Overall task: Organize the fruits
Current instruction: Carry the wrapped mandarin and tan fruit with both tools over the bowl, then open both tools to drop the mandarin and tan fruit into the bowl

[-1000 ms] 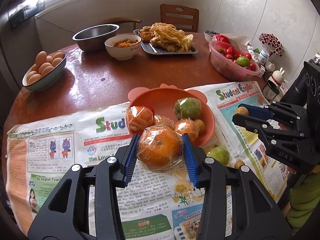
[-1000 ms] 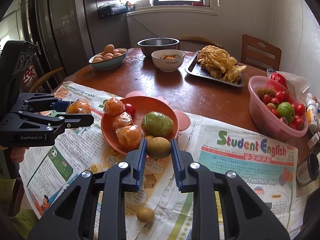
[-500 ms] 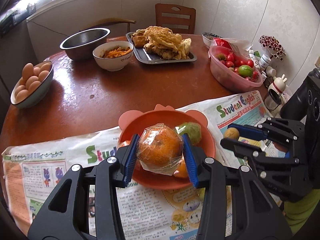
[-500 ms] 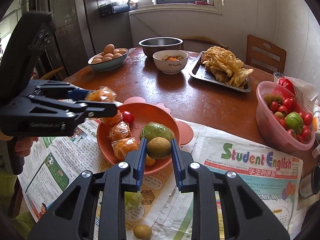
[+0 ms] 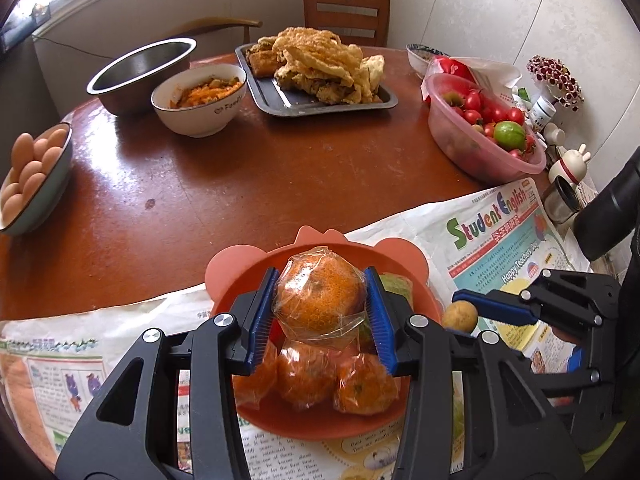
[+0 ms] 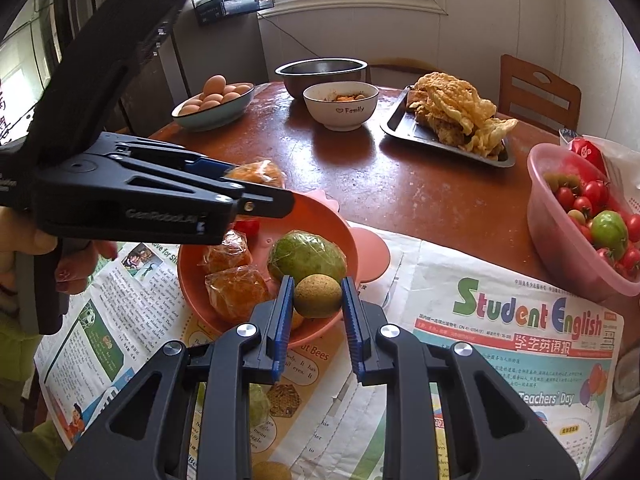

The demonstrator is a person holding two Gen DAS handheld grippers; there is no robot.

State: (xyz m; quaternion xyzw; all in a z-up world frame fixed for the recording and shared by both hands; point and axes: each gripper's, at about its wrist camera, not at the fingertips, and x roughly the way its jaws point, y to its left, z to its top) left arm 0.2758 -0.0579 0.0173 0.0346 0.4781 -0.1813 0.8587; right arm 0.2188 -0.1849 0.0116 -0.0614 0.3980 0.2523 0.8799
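Note:
My left gripper (image 5: pixel 320 304) is shut on a plastic-wrapped orange (image 5: pixel 320 298) and holds it above the orange-pink fruit bowl (image 5: pixel 320 420); it shows from the side in the right wrist view (image 6: pixel 256 184). My right gripper (image 6: pixel 318 300) is shut on a small brown round fruit (image 6: pixel 318 296), held over the bowl's near rim (image 6: pixel 320 328); the fruit also shows in the left wrist view (image 5: pixel 460 316). The bowl holds several wrapped oranges (image 6: pixel 236 292), a wrapped green fruit (image 6: pixel 306 256) and a cherry tomato (image 6: pixel 246 226).
Newspaper (image 6: pixel 520 340) covers the near table. A green fruit (image 6: pixel 258 404) and a brown fruit (image 6: pixel 272 471) lie on it. Further back stand a pink tub of tomatoes (image 6: pixel 576 256), an egg bowl (image 6: pixel 212 108), a white bowl (image 6: pixel 340 108), a steel bowl (image 6: pixel 320 70) and a tray of fried food (image 6: pixel 448 120).
Both grippers moved forward over the bowl with their fruit. The left one carried the orange from above the newspaper to above the bowl. The right one brought the brown fruit over the near rim.

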